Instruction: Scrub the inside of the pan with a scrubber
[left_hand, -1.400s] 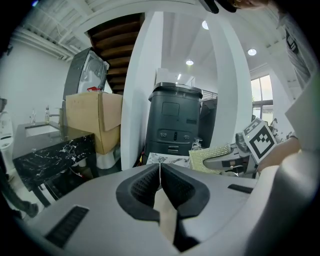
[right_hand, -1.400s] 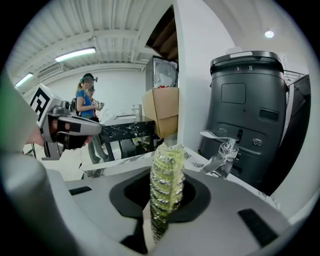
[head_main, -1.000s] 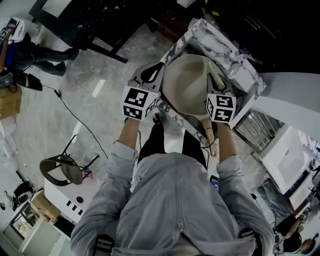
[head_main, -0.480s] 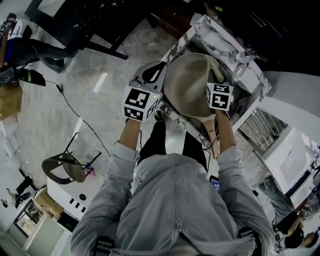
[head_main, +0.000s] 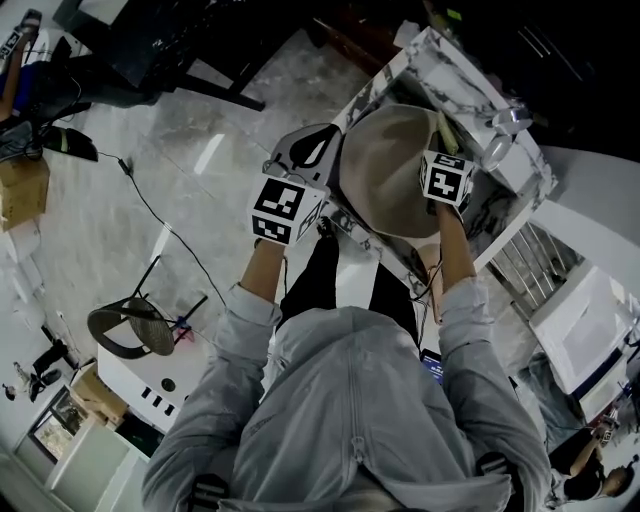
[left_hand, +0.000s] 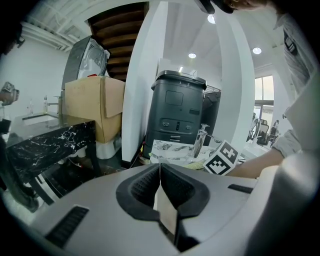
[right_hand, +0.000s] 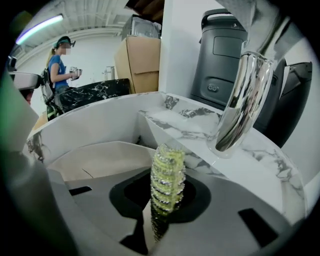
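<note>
The right tool is clenching the scrubber above the pan. The left tool is apparently pinching the pan's rim, and scrubbing is seemingly only beginning.

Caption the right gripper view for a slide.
Right gripper shut on a yellow-green scrubber, beige pan beyond, chrome faucet at right.

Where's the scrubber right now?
In the right gripper view, the scrubber stands upright, pinched in the right gripper jaws, by the pan at its right rim, with the chrome faucet just up and right of it.
</note>
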